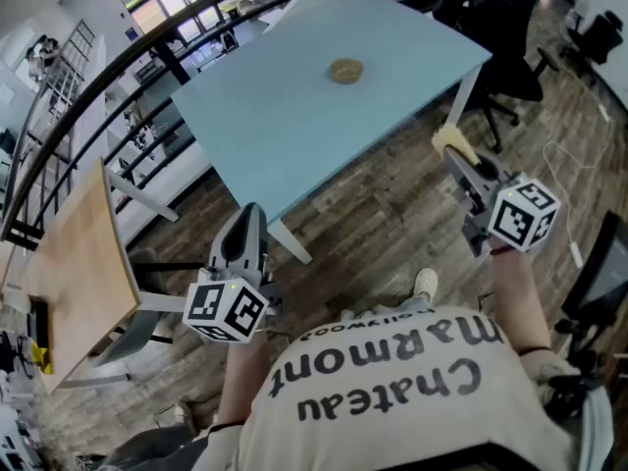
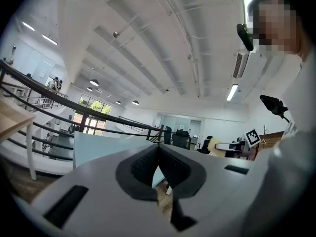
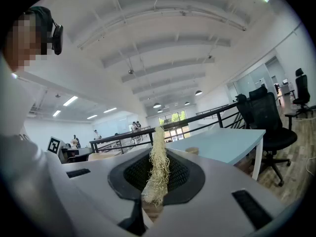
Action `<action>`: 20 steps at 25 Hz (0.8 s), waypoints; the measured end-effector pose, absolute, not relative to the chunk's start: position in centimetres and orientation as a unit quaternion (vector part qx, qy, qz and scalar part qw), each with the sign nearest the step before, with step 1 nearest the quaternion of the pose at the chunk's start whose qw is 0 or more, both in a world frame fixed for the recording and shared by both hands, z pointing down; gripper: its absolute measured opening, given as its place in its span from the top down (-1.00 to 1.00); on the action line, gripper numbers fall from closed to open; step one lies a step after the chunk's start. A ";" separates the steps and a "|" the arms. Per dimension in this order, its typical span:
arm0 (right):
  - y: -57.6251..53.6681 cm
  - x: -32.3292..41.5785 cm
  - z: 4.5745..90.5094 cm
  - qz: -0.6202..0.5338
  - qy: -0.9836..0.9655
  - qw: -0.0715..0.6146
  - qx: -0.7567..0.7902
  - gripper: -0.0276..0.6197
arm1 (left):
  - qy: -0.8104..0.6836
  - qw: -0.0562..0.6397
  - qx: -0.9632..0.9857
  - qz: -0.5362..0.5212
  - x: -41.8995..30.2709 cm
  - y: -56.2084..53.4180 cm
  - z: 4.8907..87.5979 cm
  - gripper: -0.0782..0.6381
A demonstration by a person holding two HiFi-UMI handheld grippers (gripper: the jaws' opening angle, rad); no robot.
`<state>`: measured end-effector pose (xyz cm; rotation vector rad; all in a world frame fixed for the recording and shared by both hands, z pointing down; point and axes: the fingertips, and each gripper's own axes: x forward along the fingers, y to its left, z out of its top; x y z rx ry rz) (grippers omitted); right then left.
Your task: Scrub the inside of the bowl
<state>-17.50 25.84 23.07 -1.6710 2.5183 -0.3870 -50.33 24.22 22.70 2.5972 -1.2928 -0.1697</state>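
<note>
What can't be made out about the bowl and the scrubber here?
Bowl interior: too small in head view; in right gripper view only a sliver shows past the right gripper.
Scrubber: seen edge-on in that gripper's jaws; shape unclear.
Left gripper view: no bowl in sight.

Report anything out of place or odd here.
Nothing spilled, tipped or damaged. The bowl sits upright, alone on the table. The only mismatch: both grippers are off the table, over the floor, the right gripper shut on the scrubber, the left gripper shut and empty.
</note>
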 end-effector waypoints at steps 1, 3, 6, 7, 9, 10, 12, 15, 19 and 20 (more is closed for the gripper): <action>25.8 -17.5 23.1 -0.127 0.826 0.046 -0.547 0.73 | -0.442 0.116 0.887 -0.061 -50.4 24.2 22.7 0.78; 25.7 -17.5 23.2 -0.128 0.827 0.044 -0.545 0.73 | -0.443 0.115 0.887 -0.064 -50.4 24.2 22.7 0.77; 25.6 -17.5 23.6 -0.133 0.829 0.039 -0.542 0.73 | -0.443 0.117 0.887 -0.063 -50.1 24.2 22.6 0.77; 25.6 -17.5 23.7 -0.135 0.829 0.037 -0.542 0.73 | -0.442 0.117 0.887 -0.063 -50.0 24.2 22.6 0.77; 25.6 -17.5 23.8 -0.137 0.828 0.033 -0.542 0.73 | -0.441 0.117 0.888 -0.062 -49.7 24.2 22.7 0.77; 25.5 -17.5 24.0 -0.139 0.828 0.032 -0.542 0.73 | -0.441 0.118 0.888 -0.061 -49.7 24.1 22.8 0.77; 25.1 -17.5 24.3 -0.142 0.828 0.035 -0.541 0.73 | -0.439 0.119 0.889 -0.058 -49.5 23.8 23.1 0.77; 23.8 -17.1 24.8 -0.145 0.827 0.039 -0.542 0.73 | -0.438 0.116 0.890 -0.055 -48.8 22.6 23.4 0.77; 21.5 -15.5 25.4 -0.153 0.825 0.033 -0.543 0.73 | -0.436 0.113 0.890 -0.067 -47.0 20.3 23.3 0.77; 20.8 -14.9 25.5 -0.156 0.824 0.034 -0.543 0.73 | -0.434 0.111 0.891 -0.074 -46.4 19.6 23.2 0.77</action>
